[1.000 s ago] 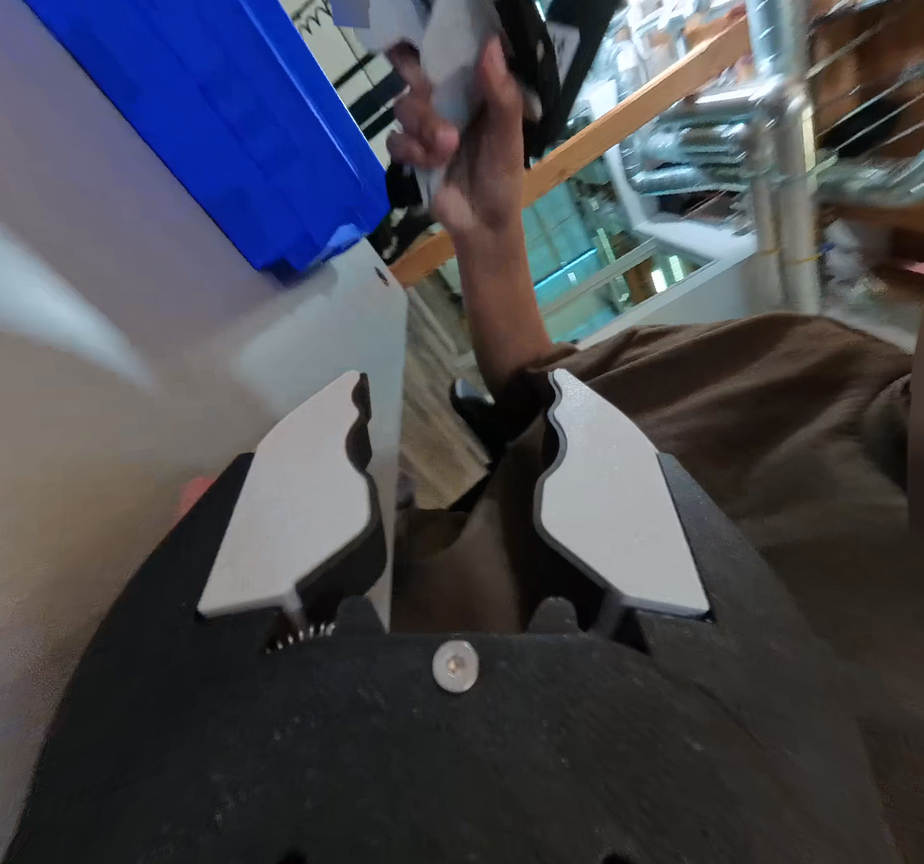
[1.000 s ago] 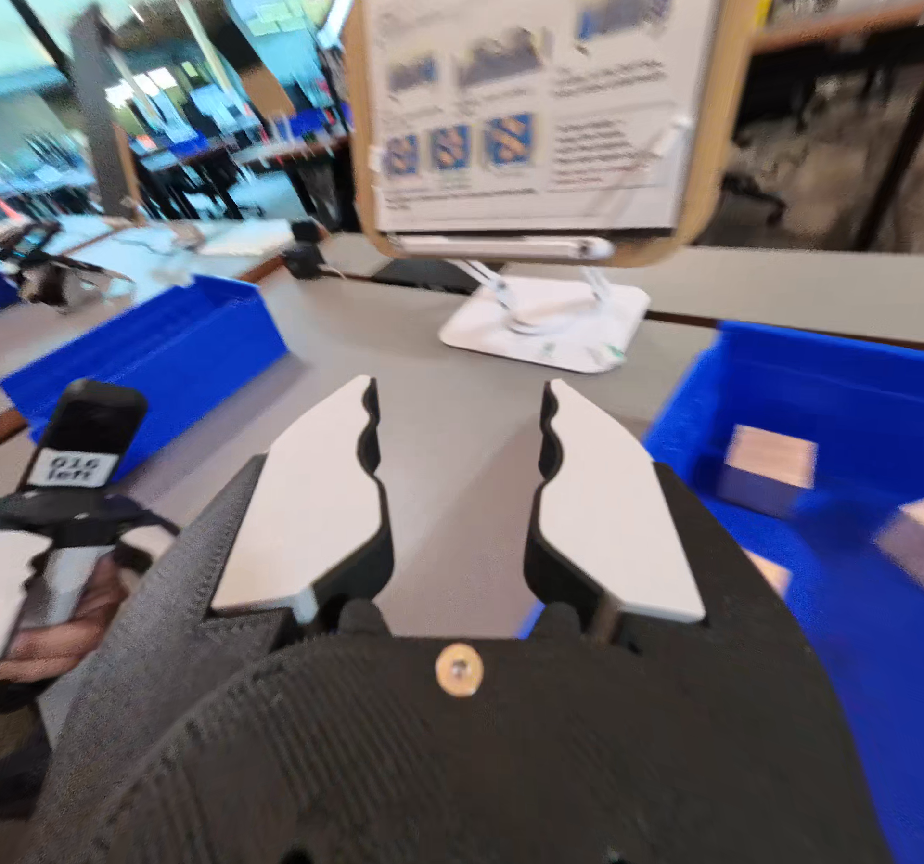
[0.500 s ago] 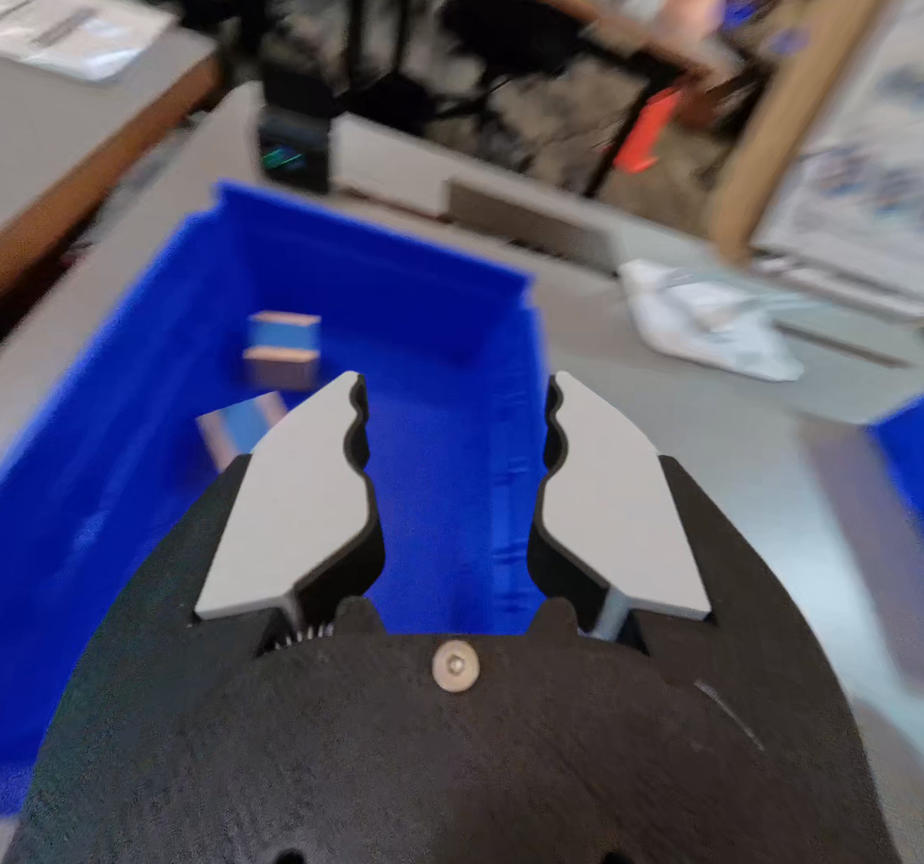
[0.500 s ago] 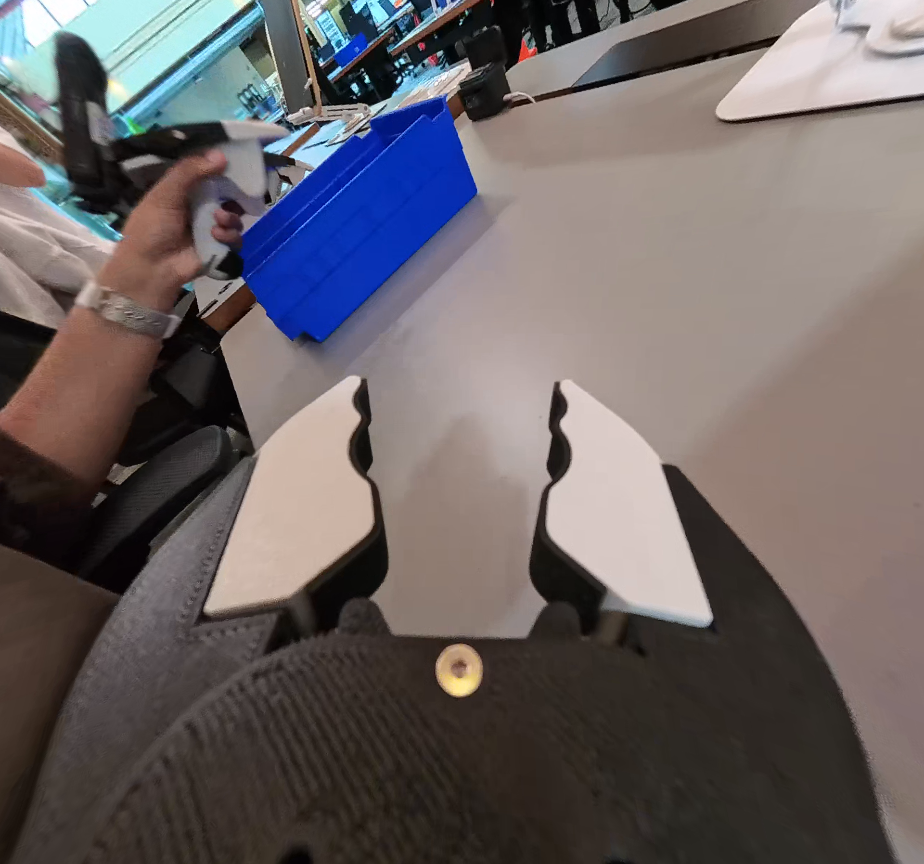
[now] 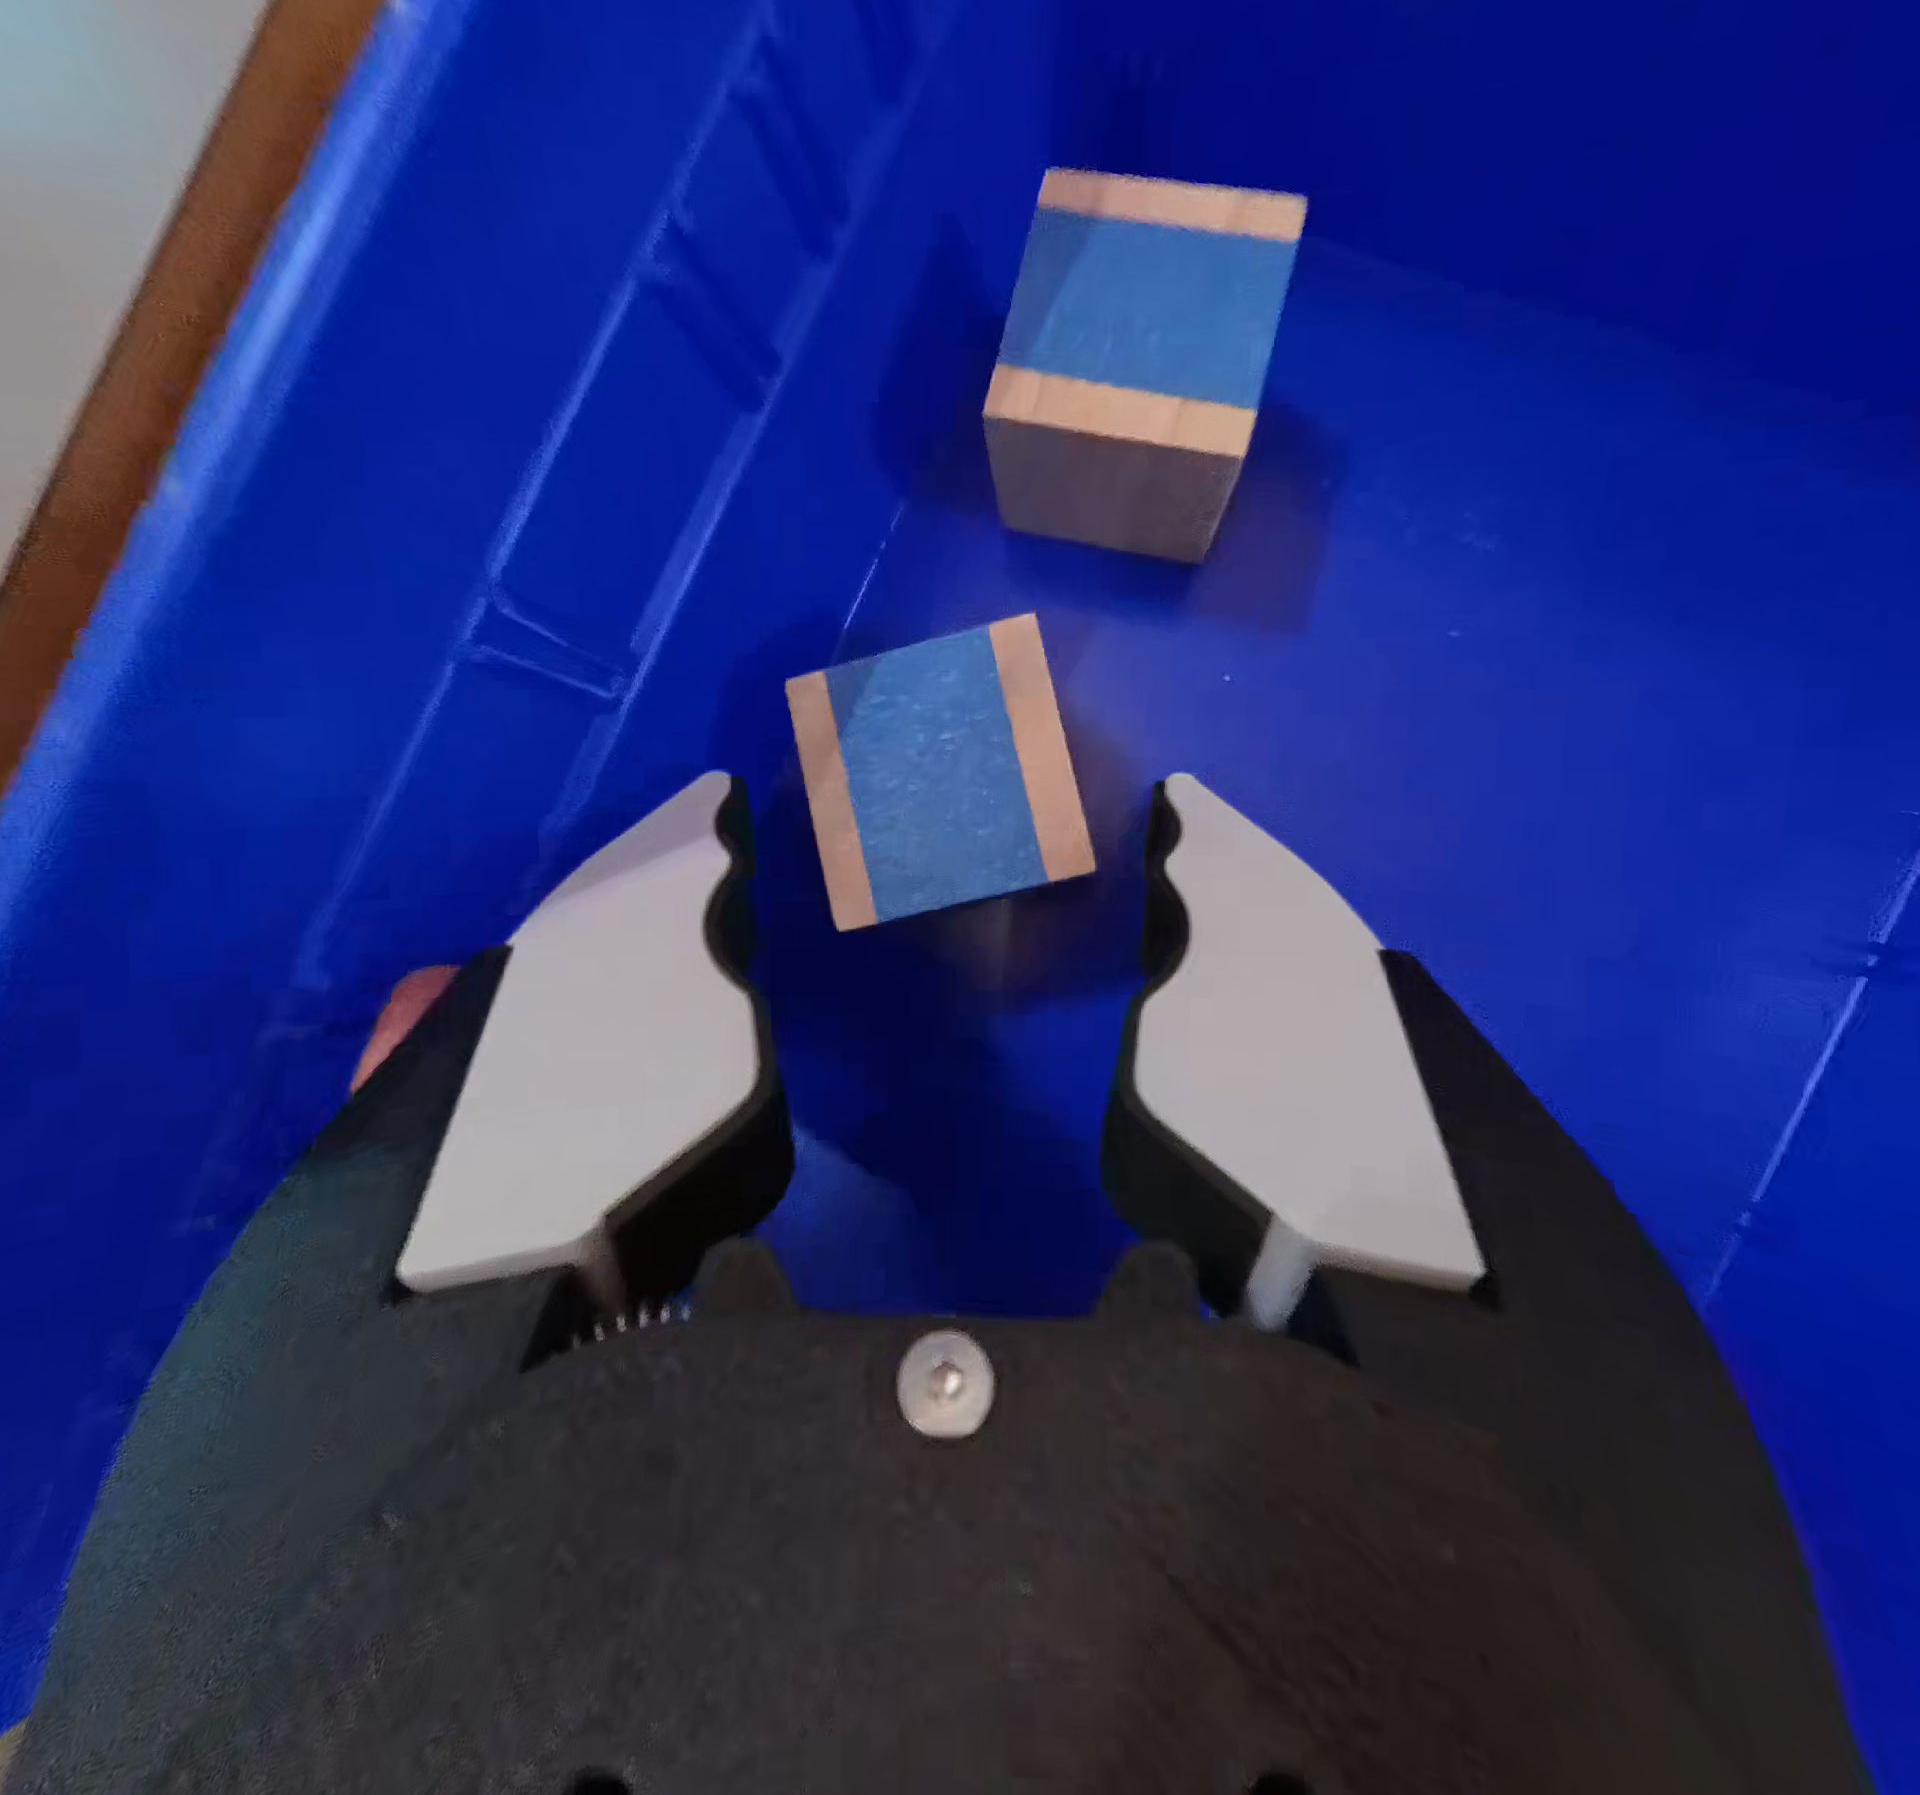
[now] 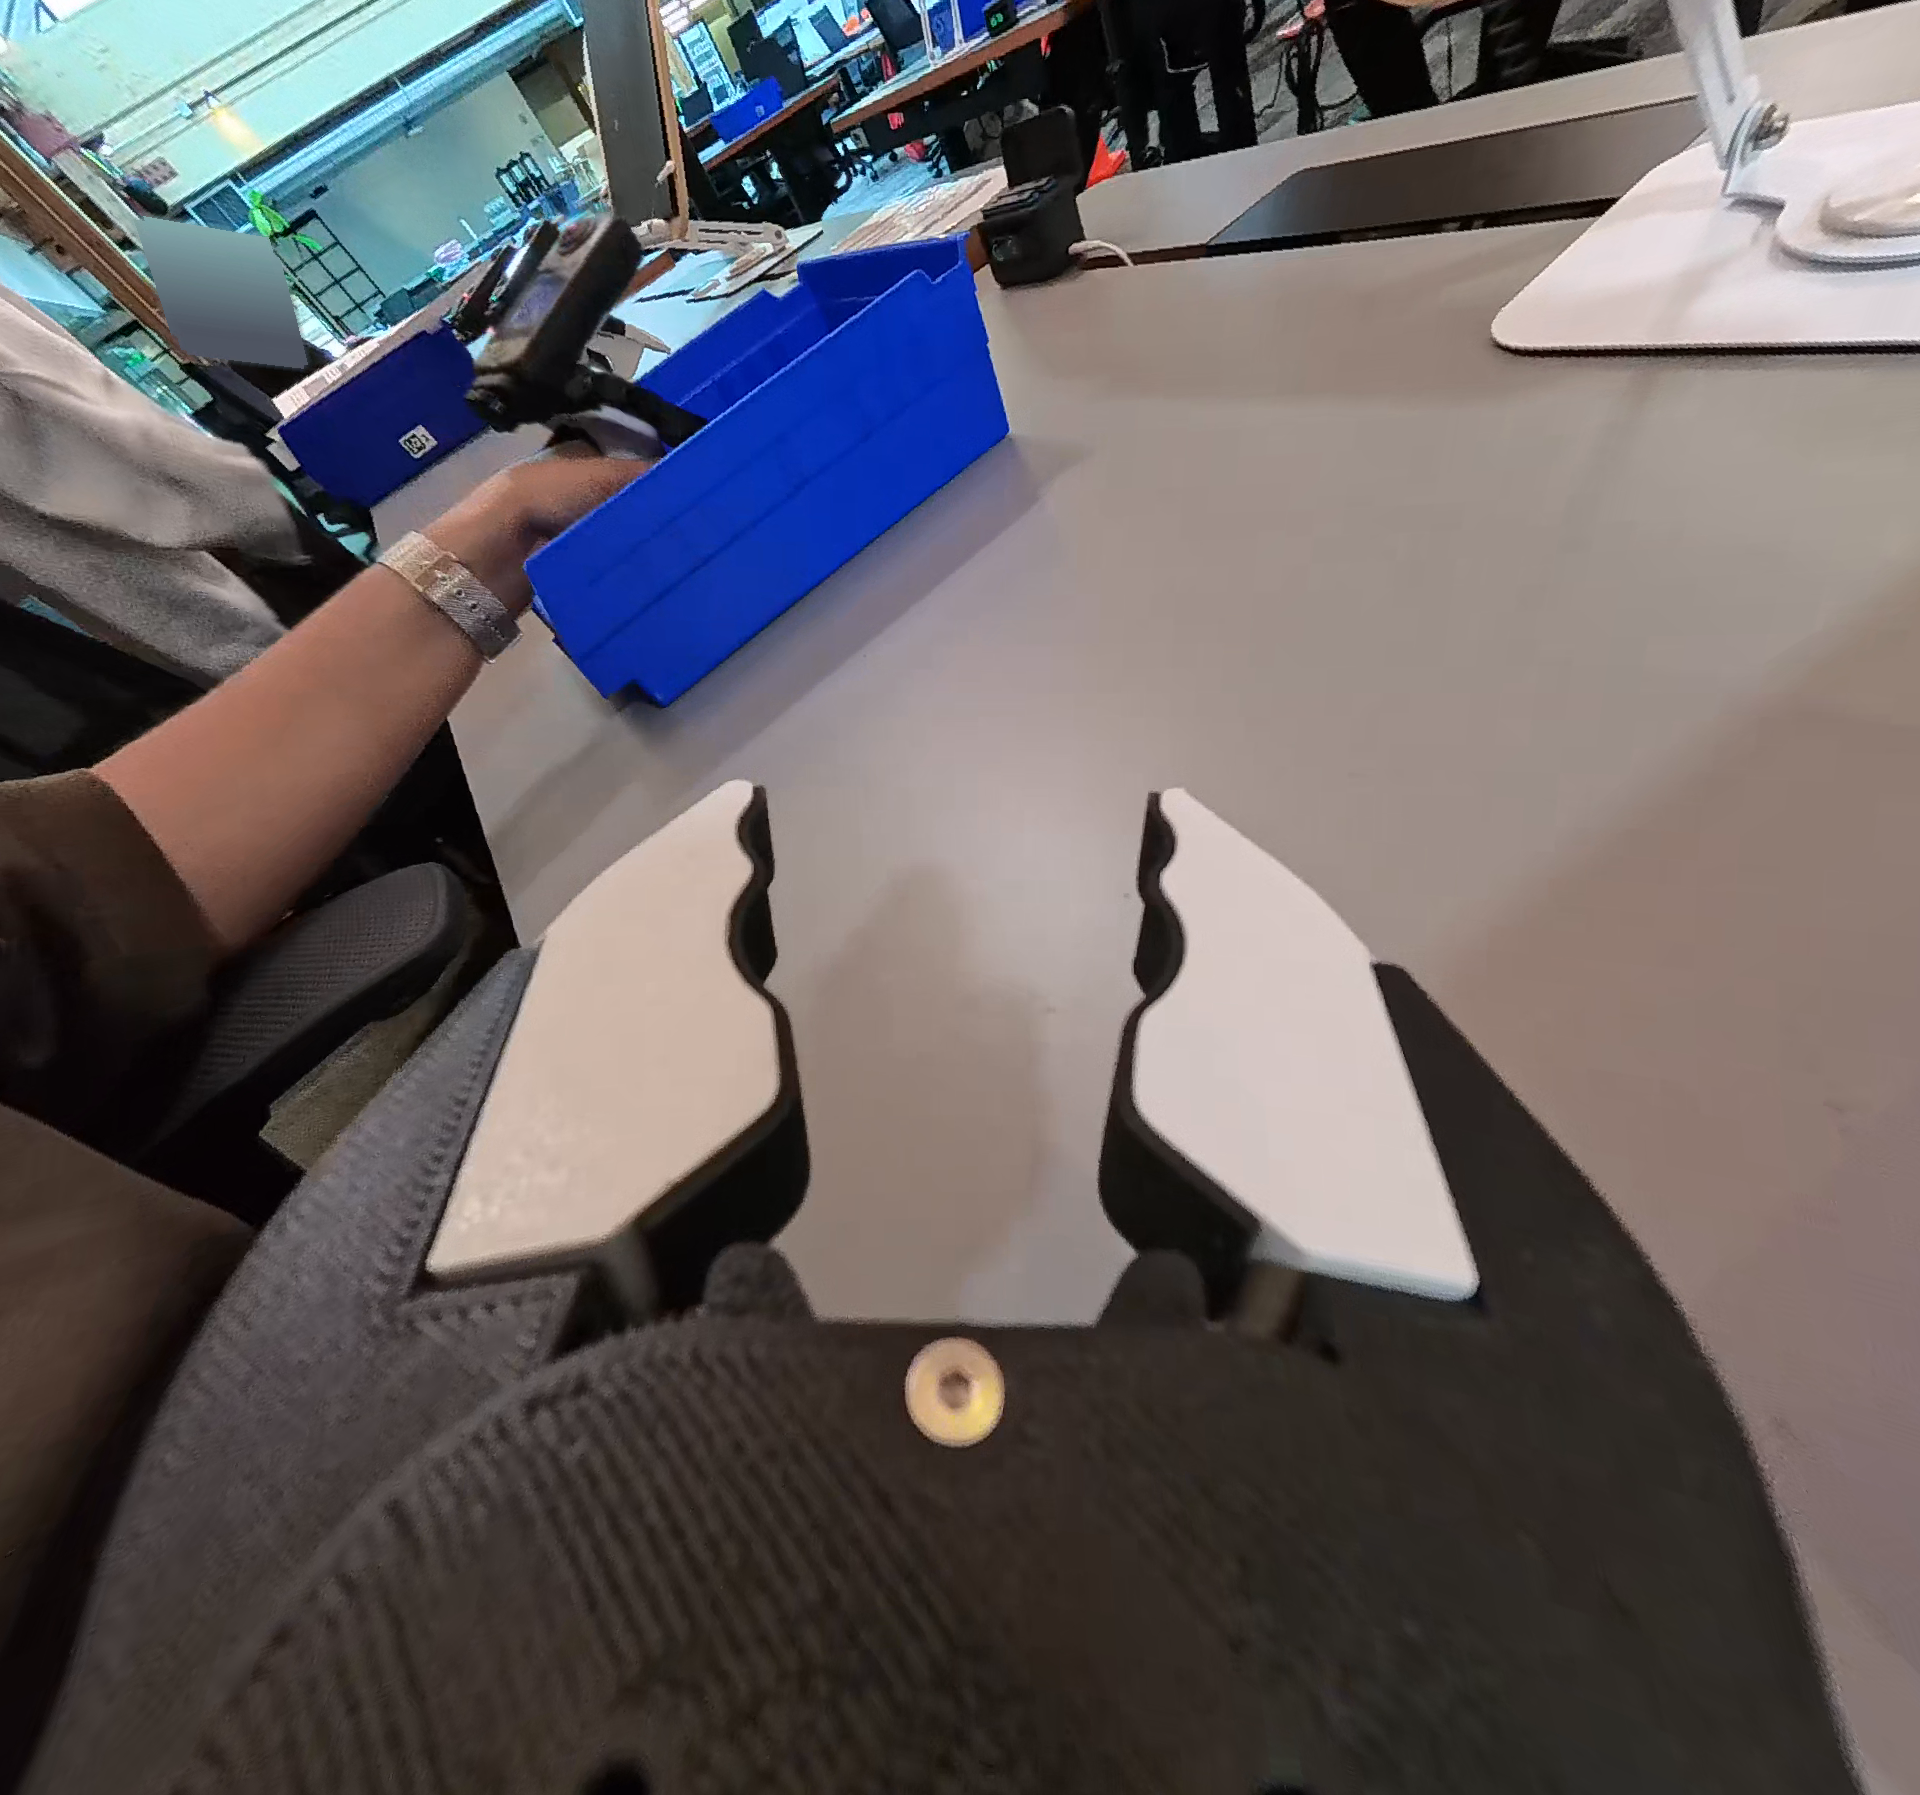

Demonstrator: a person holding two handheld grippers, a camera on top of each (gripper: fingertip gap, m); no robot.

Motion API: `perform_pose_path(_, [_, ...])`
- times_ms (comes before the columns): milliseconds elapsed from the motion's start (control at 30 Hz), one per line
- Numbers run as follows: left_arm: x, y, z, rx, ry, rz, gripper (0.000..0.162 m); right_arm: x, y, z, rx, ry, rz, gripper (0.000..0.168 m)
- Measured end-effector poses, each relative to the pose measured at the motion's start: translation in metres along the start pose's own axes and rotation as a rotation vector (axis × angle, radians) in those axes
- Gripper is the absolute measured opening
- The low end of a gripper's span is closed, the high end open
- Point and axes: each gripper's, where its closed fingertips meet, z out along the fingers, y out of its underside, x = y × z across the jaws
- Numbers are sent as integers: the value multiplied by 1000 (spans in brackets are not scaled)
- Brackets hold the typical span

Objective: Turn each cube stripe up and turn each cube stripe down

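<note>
left gripper [image 5: 945,800] fingers spread, empty, over near cube [image 5: 938,771] in blue bin [image 5: 582,415], stripe up | far cube [image 5: 1141,363] stripe up | right gripper [image 6: 954,810] fingers spread, empty, above grey surface [image 6: 1351,623] | no readable writing

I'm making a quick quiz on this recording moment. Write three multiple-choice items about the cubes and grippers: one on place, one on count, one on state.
1. Where are the wooden cubes?
A. on the grey table
B. inside the blue bin
C. in the right gripper

2. How many cubes show a blue stripe on top?
A. none
B. one
C. two

3. How is the left gripper?
A. open, holding nothing
B. shut on a cube
C. out of view

Answers:
1 B: the near cube and far cube rest on the blue bin floor.
2 C: both stripes face up.
3 A: the left gripper has jaws apart around the near cube, not touching.
</note>
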Motion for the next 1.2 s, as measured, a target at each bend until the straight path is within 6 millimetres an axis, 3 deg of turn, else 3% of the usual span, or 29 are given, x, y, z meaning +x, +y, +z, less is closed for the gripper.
perform_pose_path(67, [4,0,1,20,49,-34,50,1,2,0,-5,-2,6,69])
perform_pose_path(167, [5,-12,-18,110,125,-88,47,3,4,1,-11,-3,19,67])
perform_pose_path(267, [4,-45,-60,291,183,-125,47,5,7,4,-21,-12,35,66])
perform_pose_path(333, [15,-66,-97,418,260,-132,46,5,10,5,-30,-16,42,65])
perform_pose_path(433, [53,-87,-157,583,439,-104,46,6,13,7,-38,-17,45,65])
perform_pose_path(533, [112,-89,-215,694,680,-38,46,8,11,6,-28,-18,51,64])
perform_pose_path(600, [162,-75,-249,724,881,29,46,10,9,5,-14,-22,63,64])
perform_pose_path(700, [236,-32,-285,669,1185,114,46,13,3,1,20,-40,90,64])
perform_pose_path(800, [302,32,-287,427,1394,169,46,19,-2,-2,50,-57,139,63])
perform_pose_path(867, [333,70,-281,328,1451,225,46,26,-3,-5,65,-55,175,62])
perform_pose_path(933, [354,100,-275,256,1477,266,46,32,-6,-7,79,-50,188,62])
perform_pose_path(1000, [364,116,-276,198,1541,260,46,35,-8,-9,87,-50,178,63])
perform_pose_path(1200, [371,131,-277,0,1745,57,46,30,-3,-4,72,-72,130,65])
